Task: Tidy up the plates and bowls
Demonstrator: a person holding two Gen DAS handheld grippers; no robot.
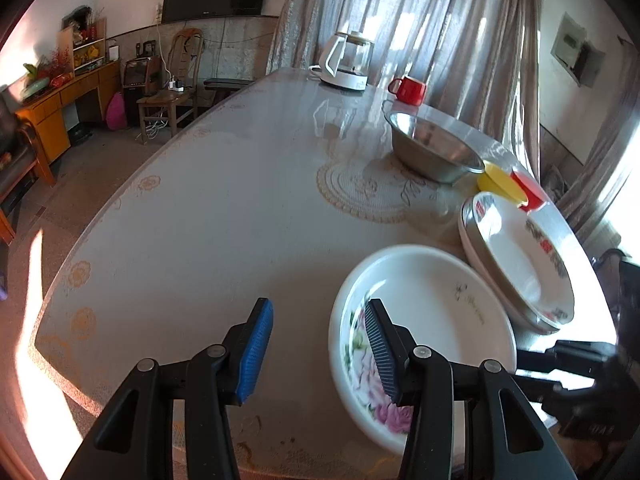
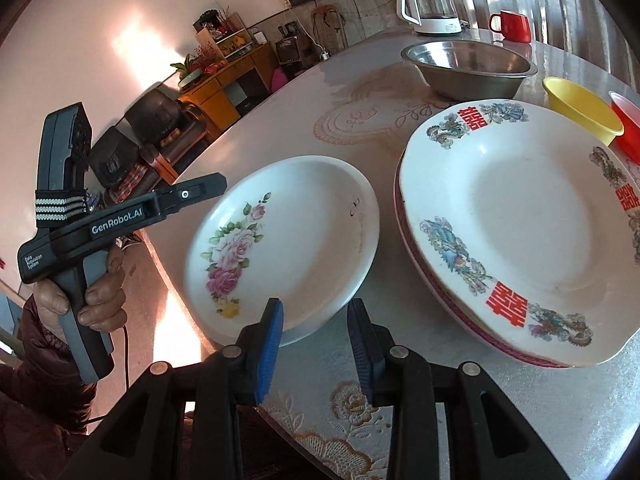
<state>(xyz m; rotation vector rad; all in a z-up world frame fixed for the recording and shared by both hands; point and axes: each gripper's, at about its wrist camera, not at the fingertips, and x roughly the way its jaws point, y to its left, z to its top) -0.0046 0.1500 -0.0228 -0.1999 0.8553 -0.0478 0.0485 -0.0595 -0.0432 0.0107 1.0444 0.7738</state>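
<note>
Left tool: part open, empty, over near desk edge beside flower plate. Right tool: part open, empty, at that plate's near rim. Plate stack just right of it; steel bowl, yellow bowl toward far edge.

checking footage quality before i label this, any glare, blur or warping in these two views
Left wrist view: heavy fisheye bend, dark corners, window light burnt out at the far right, glare on the table near the kettle, rose plate slightly motion-blurred. Right wrist view: the same bend, sharper plates, a bright patch on the pink wall, sheen on the steel bowl.
</note>
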